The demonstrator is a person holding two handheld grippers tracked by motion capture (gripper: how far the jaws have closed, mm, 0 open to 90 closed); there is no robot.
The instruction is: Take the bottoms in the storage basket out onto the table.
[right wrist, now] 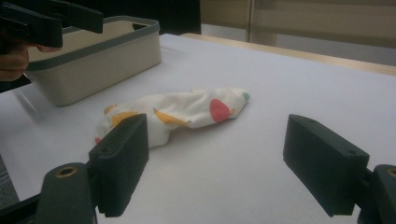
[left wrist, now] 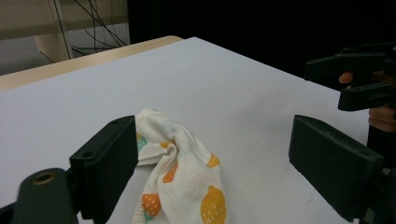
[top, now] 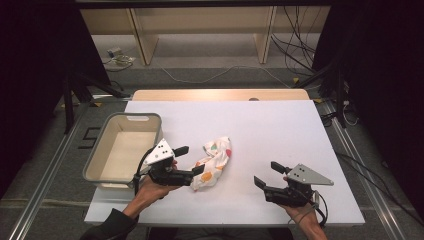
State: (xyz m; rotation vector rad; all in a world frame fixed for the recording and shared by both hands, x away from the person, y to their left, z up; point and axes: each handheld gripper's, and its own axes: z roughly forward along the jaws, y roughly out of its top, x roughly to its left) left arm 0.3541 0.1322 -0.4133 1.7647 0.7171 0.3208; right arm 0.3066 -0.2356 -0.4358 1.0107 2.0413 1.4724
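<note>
Left claw (top: 189, 160) spread beside cloth (top: 214, 164) | right claw (top: 267, 174) spread, well apart

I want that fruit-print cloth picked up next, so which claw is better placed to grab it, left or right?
Left. The left claw is open right at the cloth, one jaw beside its near end. The right claw is open too, but stands well apart across bare table.

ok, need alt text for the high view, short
A crumpled fruit-print cloth lies mid-table on a white table, with the left hand-held gripper open, its jaws at the cloth's near left end. A grey bin sits at the table's left edge, and the right hand-held gripper rests open, apart from the cloth, near the front right.
</note>
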